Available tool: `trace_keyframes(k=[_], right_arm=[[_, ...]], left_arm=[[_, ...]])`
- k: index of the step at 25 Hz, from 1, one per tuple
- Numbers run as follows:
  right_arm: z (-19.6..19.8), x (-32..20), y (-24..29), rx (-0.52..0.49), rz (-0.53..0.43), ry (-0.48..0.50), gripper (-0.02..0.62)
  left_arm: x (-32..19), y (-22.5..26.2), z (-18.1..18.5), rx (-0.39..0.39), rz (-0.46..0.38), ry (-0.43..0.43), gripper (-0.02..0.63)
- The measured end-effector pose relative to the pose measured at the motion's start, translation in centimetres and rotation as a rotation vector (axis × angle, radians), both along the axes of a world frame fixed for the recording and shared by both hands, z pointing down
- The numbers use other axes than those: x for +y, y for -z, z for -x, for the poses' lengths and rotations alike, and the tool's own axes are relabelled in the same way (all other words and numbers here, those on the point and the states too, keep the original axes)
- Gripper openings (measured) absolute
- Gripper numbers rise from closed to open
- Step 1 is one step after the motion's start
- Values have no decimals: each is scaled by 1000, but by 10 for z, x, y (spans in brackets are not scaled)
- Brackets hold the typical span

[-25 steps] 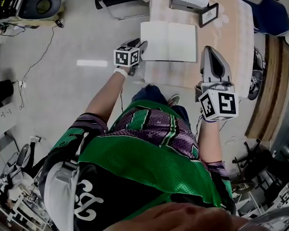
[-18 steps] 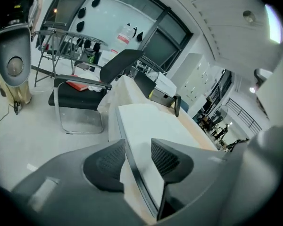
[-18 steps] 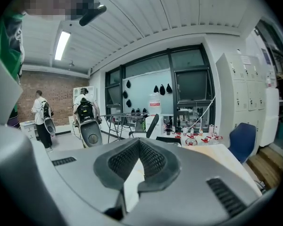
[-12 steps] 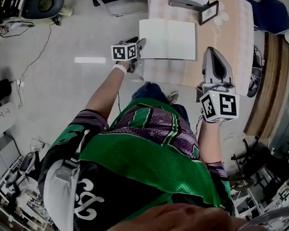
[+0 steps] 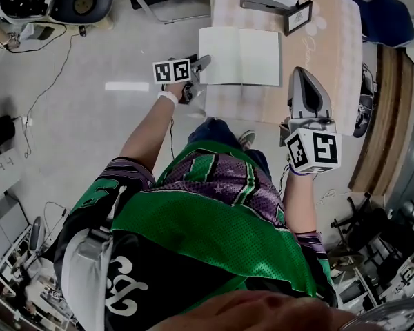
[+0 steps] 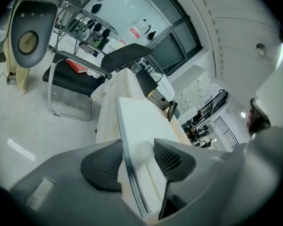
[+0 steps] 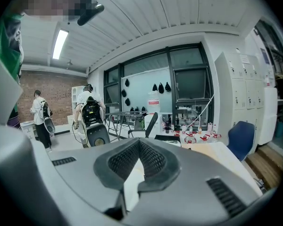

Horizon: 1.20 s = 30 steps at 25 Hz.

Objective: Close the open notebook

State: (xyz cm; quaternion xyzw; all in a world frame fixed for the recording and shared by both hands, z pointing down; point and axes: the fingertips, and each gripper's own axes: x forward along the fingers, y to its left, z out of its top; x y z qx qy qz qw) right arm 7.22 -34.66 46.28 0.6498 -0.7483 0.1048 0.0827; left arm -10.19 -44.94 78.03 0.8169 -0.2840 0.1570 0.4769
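While the notebook (image 5: 239, 56) lies open on the table (image 5: 331, 47), the jaws of the left gripper (image 6: 137, 145) have just been opening and are wide apart around its left edge | right gripper (image 5: 301, 74): jaws together, empty, nearby | step, I think: grabbing the left cover | next: pinch, lift, fold it over.

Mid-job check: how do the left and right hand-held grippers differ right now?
Jaws: the left hand-held gripper has them apart, having just been opening; the right hand-held gripper has them closed tip to tip. Contents: the left straddles the notebook's left edge; the right holds nothing. Place: the left is at the notebook; the right sits off its right side. Each carries a marker cube.
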Motion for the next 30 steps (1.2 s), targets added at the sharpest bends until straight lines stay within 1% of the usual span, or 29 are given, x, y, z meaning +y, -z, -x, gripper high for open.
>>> trace_keyframes(k=[6,14,19,22,25,30], right_arm=[[5,-1,3,-11,-5,1,0],[13,-2,15,3,-28,1,0],[11,0,15,2,-32,10,0],[7,1,19,0,-44,21,0],[-2,-1,27,2,-63,32,0],[-31,-3,33,14,-81,36,0]], left_arm=[[1,7,1,-22,-33,-20,209],[3,19,2,-46,-90,-54,204],[3,27,0,-48,-120,-57,196],[4,34,-2,-51,-136,-47,195],[4,45,-1,-83,-160,-30,193],[4,55,-8,-88,-190,6,193]])
